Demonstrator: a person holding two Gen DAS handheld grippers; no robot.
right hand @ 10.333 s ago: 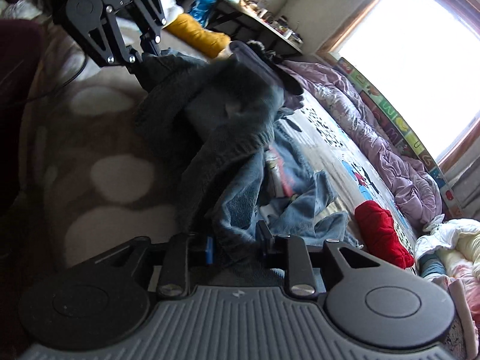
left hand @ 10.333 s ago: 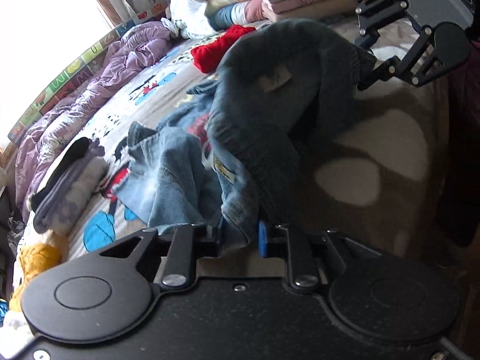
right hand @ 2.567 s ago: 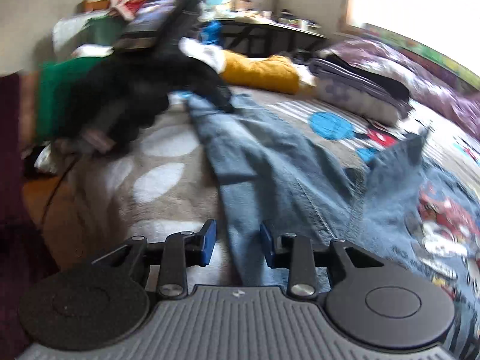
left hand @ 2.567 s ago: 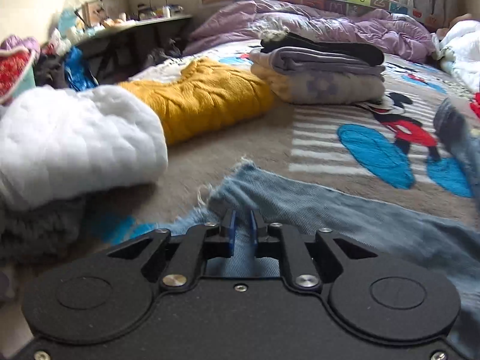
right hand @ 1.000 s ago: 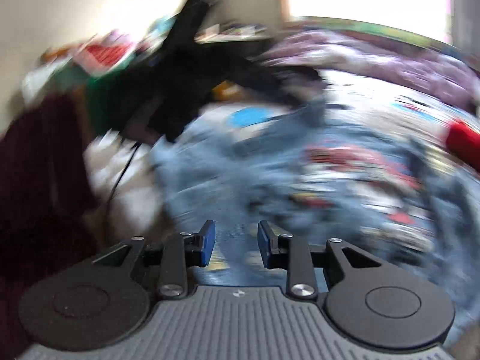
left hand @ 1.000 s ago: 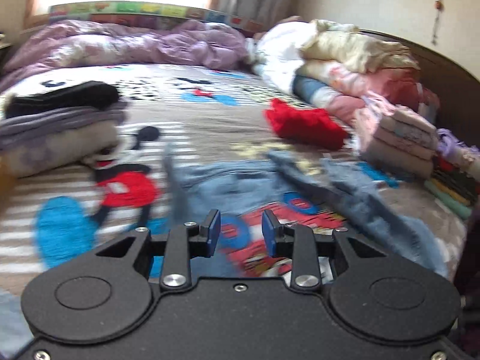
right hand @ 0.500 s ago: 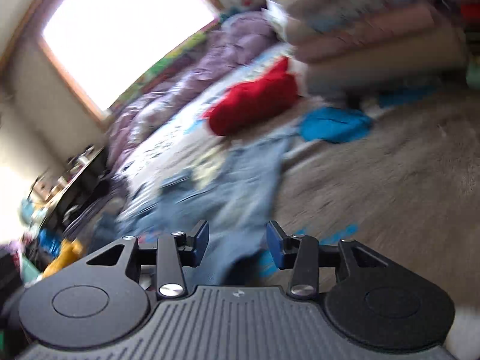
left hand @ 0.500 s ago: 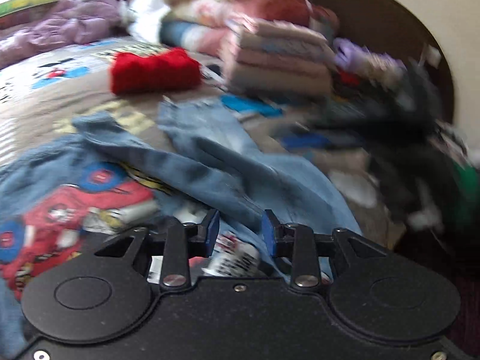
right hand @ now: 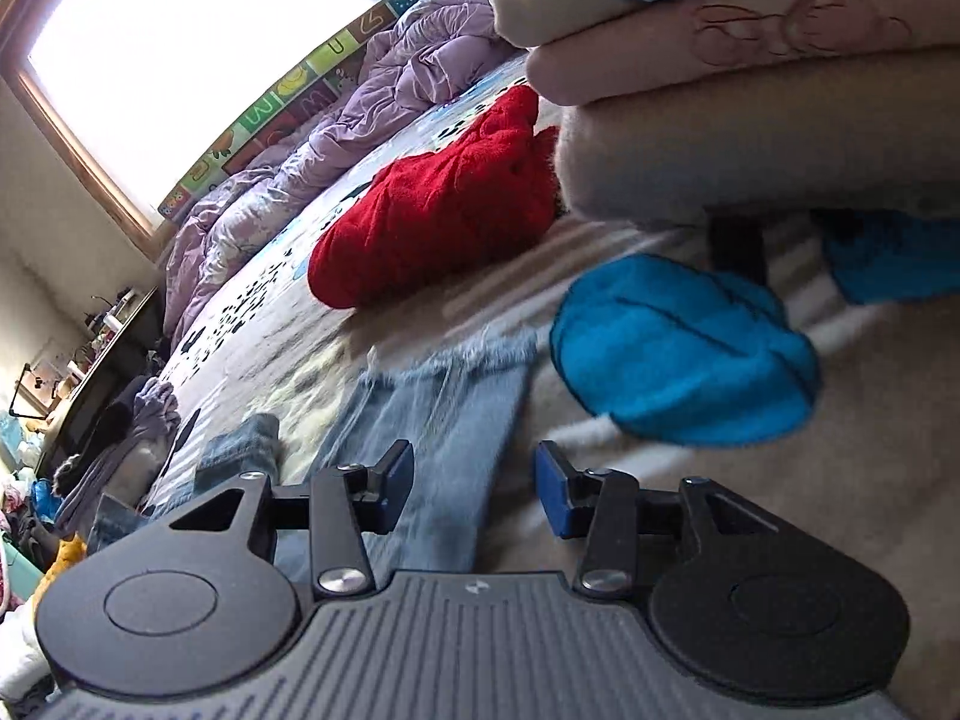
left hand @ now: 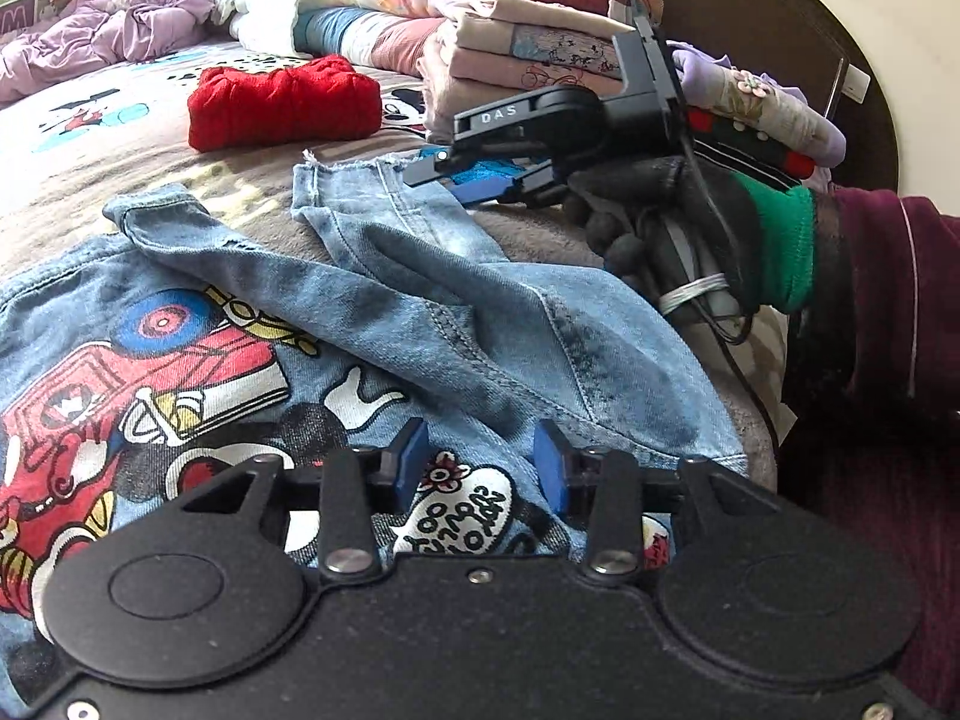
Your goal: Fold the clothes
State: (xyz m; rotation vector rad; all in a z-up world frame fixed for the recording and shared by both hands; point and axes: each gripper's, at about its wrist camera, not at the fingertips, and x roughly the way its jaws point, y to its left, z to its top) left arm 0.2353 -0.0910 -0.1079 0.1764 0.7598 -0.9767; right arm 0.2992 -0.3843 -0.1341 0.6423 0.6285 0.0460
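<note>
Left wrist view: my left gripper (left hand: 480, 468) sits low over the denim jacket (left hand: 252, 360), jaws spread wide, nothing between them, printed back panel right under the pads. The jacket lies spread on the bed blanket (left hand: 78, 180), cartoon print up, so it's laid out for folding. One sleeve (left hand: 432, 276) runs away from me toward its frayed cuff, the other is crossed over the back; I read that as sleeves being folded in. The right gripper (left hand: 474, 171) shows here, held in a gloved hand (left hand: 678, 222), hovering by the cuff end, probably lining up for a pinch. Its jaw gap I can't judge from this side. Red knit (left hand: 282, 99) and the folded stack (left hand: 540, 54) sit beyond, clear of the jacket.

Right wrist view: right gripper jaws wide apart, empty. The frayed cuff (right hand: 444, 384) lies just ahead, nearer the left pad, flat on the blanket. Blue patch on the blanket print (right hand: 684, 354) to the right. Red knit behind, folded stack looming overhead, close.

Next step, my guess: grab the cuff, keep clear of the stack.
</note>
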